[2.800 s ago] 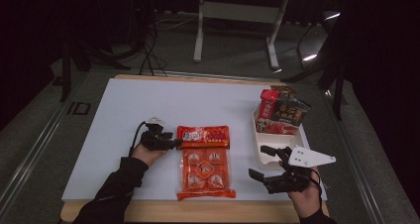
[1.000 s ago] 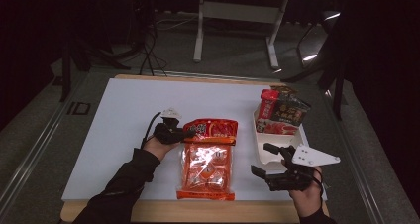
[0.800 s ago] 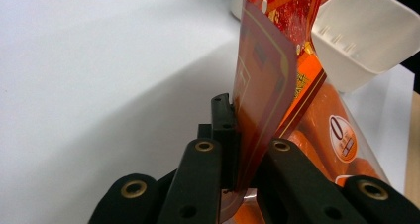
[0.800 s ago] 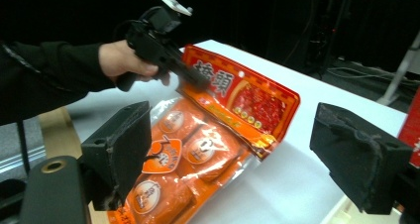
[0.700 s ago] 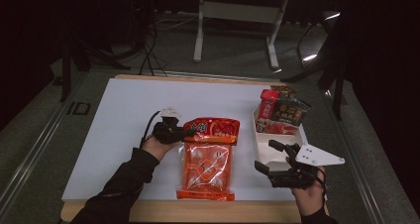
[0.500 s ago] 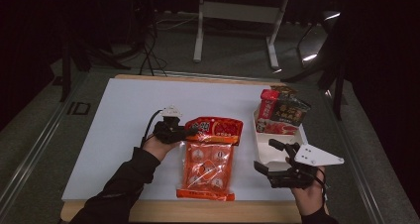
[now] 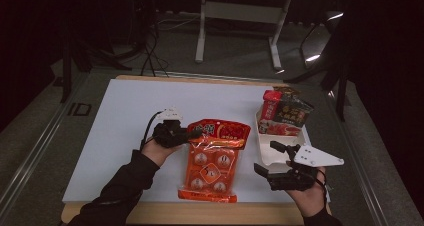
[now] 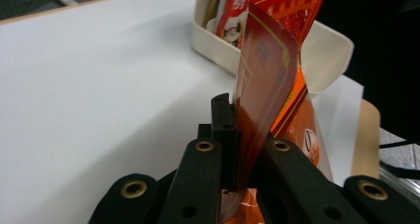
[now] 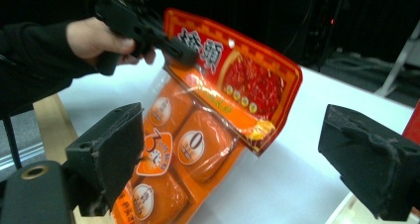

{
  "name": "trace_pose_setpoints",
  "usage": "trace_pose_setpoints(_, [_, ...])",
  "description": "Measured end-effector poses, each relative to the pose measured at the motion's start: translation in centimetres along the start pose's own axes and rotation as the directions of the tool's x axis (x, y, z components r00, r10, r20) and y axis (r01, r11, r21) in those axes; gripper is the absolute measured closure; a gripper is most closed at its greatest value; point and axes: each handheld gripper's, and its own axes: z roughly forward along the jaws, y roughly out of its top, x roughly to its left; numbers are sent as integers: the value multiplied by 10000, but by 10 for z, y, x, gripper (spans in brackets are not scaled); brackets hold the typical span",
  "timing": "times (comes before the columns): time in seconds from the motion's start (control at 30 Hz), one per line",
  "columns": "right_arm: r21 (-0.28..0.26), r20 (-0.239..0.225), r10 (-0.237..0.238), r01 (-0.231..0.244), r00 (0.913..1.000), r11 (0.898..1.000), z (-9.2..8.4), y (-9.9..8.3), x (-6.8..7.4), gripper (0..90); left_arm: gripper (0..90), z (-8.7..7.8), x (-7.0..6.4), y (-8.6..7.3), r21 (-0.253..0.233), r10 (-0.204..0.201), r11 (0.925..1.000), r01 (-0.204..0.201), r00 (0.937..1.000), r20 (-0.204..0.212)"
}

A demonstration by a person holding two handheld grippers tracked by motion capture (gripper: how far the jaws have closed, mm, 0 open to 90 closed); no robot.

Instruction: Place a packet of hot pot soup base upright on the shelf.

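An orange bag of round snacks [image 7: 210,161] lies lengthwise near the table's front edge, its red header [image 7: 222,132] lifted off the surface. My left gripper [image 7: 192,134] is shut on the header's left edge; in the left gripper view the header [image 8: 270,70] stands upright between the black jaws of the left gripper [image 8: 242,149]. My right gripper [image 7: 267,157] hovers to the right of the bag. Its jaws have just been opening, and nothing is between them. In the right gripper view the tilted bag [image 9: 208,115] hangs beyond the right gripper [image 9: 237,154].
A white tray [image 7: 264,148] at the right holds upright red and dark snack packets [image 7: 285,113]; its rim [image 8: 327,45] lies just behind the lifted header. The white table sheet [image 7: 125,106] stretches bare to the left and back. A wooden edge runs along the front.
The left gripper has risen, lifting the bag's red header off the table while the lower end stays down. The right gripper's jaws stand a little wider; that hand has stayed in place.
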Motion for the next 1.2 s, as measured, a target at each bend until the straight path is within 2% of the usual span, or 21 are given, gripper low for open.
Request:
trace_pose_setpoints(0.03, [30,48,77,-78,10000,10000,1,0,-1,133,899,-1,-2,0,-63,-2,10000,3,10000,41])
trace_pose_setpoints(0.3, [-13,310,298,-297,9991,9996,4,0,-6,132,899,-9,-13,1,-306,181,9994,-172,9994,283])
trace_pose_setpoints(0.33, [-4,325,307,-307,9990,9995,5,1,-6,132,899,-11,-17,2,-377,345,9987,-330,9986,412])
trace_pose_setpoints(0.57, [220,-2,448,-448,9990,9988,22,3,-11,135,900,-17,-24,1,-653,565,9965,-516,9955,756])
trace_pose_setpoints(0.73, [339,-27,477,-476,9989,9983,33,3,-13,136,899,-21,-31,2,-765,770,9946,-696,9922,984])
trace_pose_setpoints(0.93, [534,-731,465,-426,9962,9977,49,1,-15,176,900,-23,-40,4,-878,1012,9920,-906,9870,1250])
trace_pose_setpoints(1.03, [732,-1025,347,-272,9941,9969,56,-1,-13,286,899,-24,-45,5,-935,1119,9906,-1001,9851,1306])
trace_pose_setpoints(1.07, [804,-1143,375,-284,9927,9964,58,-2,-13,350,899,-24,-46,5,-956,1156,9900,-1037,9848,1294])
trace_pose_setpoints(1.1, [804,-1143,375,-284,9927,9964,58,-2,-13,350,899,-24,-46,5,-956,1156,9900,-1037,9848,1294])
trace_pose_setpoints(1.13, [933,-1245,355,-239,9916,9953,60,-2,-13,398,899,-24,-47,6,-939,1216,9895,-1102,9846,1253])
trace_pose_setpoints(1.17, [1140,-1360,284,-128,9903,9934,62,-3,-13,486,899,-24,-47,6,-948,1212,9895,-1096,9845,1269])
trace_pose_setpoints(1.2, [1210,-1639,300,-101,9860,9926,62,-3,-13,518,899,-24,-47,6,-952,1217,9894,-1101,9845,1265])
